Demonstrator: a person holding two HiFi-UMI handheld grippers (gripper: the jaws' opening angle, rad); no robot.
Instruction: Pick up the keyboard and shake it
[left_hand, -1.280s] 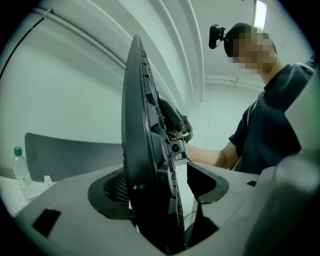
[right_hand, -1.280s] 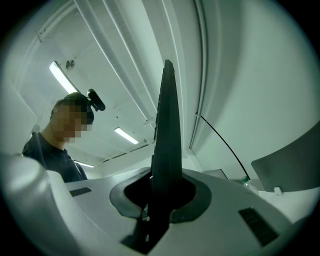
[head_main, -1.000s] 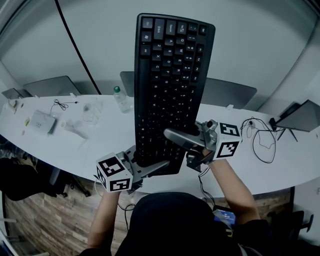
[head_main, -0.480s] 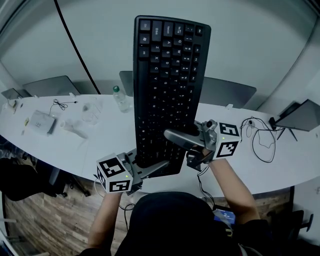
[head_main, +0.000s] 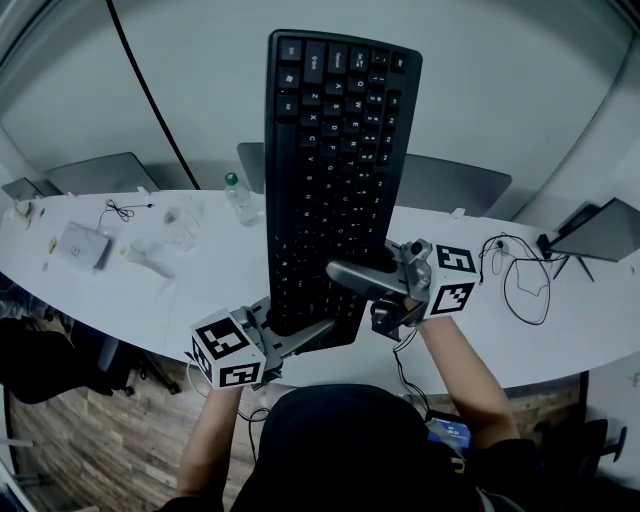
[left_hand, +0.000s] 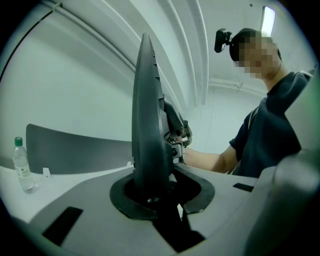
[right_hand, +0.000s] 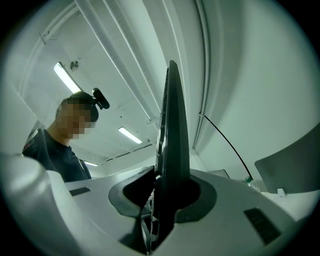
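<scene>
Jaws of the left gripper (head_main: 312, 332) clamp the keyboard (head_main: 335, 150) at its lower end; those of the right gripper (head_main: 352, 290), just now opening slightly, pinch its side edge. It stands upright, lifted above the bench (head_main: 150, 290). Tighten the right grip first, then shake in short strokes so it can't slip

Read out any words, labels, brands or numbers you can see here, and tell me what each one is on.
No text can be read.
Keyboard key legends: white marks, too small to read.
Bottle label: too small to read.
Marker cubes: black-and-white square patterns, no words.
</scene>
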